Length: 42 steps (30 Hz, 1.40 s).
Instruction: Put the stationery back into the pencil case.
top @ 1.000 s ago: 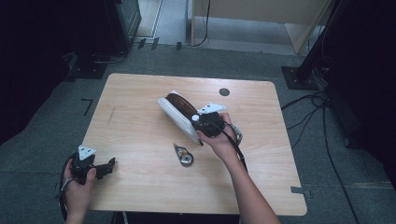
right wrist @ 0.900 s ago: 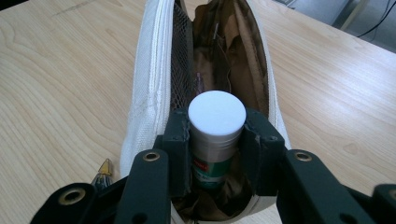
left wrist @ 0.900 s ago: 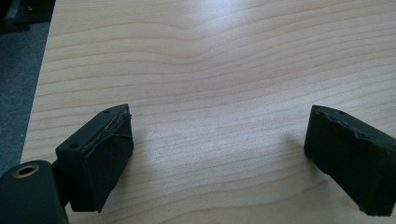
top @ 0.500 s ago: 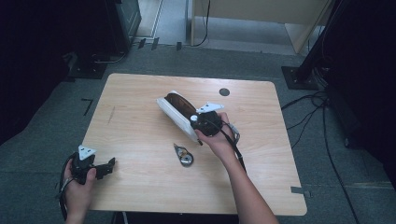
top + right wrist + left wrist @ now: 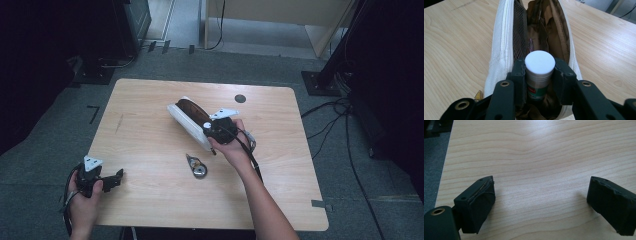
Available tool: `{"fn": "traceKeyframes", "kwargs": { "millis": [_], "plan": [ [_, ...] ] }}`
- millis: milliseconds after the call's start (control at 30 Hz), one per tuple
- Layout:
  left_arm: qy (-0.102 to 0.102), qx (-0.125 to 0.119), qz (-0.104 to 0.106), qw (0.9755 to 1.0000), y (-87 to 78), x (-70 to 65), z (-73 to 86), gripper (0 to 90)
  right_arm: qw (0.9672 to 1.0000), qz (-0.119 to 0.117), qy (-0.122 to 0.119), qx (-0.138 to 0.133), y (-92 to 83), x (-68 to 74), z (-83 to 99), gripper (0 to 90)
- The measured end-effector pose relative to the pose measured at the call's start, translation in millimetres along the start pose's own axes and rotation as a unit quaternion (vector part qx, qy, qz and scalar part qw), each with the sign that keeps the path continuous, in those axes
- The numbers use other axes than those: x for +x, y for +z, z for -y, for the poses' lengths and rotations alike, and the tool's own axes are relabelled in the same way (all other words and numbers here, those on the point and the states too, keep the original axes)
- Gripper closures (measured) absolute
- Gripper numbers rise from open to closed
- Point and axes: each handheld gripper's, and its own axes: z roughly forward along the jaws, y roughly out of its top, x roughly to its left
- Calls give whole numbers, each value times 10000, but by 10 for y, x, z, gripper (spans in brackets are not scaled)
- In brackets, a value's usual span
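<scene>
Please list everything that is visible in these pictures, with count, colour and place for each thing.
pouch: 1, white with brown lining, open, lying at the table's middle
tube: 1, white cap, silver body with green label, between the right gripper's jaws, over the pouch's opening
small tool: 1, metal and gold-tipped, on the table near the pouch; its kind is too small to tell
table: 1, light wood, with a dark round spot near its far edge
floor: grey carpet around the table, with black cables at the right
left gripper: 1, black, open, at the table's near left corner
right gripper: 1, black, shut on the tube
hands: 2, one on each gripper
</scene>
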Motion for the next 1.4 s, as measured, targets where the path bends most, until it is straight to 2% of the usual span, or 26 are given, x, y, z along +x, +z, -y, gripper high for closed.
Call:
{"fn": "traceKeyframes", "kwargs": {
  "millis": [133, 300, 567, 667, 767, 967, 1100, 1267, 1400],
  "plan": [
    [0, -1, 0, 10000, 0, 0, 0, 84, 10000, -43, 6, -8, -8, -31, -64, 652],
    [-1, -2, -1, 10000, 0, 0, 0, 84, 9999, -28, -130, 15, 51, -3, -141, 652],
    [1, 0, 0, 10000, 0, 0, 0, 83, 9998, -92, 8, 149, 173, -19, -179, 651],
    [0, -1, 0, 10000, 0, 0, 0, 84, 9997, -107, -13, 197, 195, -25, -206, 651],
    [3, -1, 2, 10000, 0, 0, 0, 84, 9997, -63, -29, 231, 228, -12, -235, 650],
    [10, 6, 5, 10000, -1, 1, 0, 83, 9993, 127, 192, 309, 328, 34, -305, 651],
    [3, 1, 4, 10000, 0, 0, 0, 84, 9987, 261, 214, 369, 413, 68, -353, 652],
    [9, 4, 6, 10000, 0, 1, 0, 84, 9987, 334, 165, 350, 505, 100, -368, 649],
    [20, 7, 15, 10000, 0, 0, -1, 84, 9978, 481, 298, 338, 574, 125, -380, 648]
  ]
}}
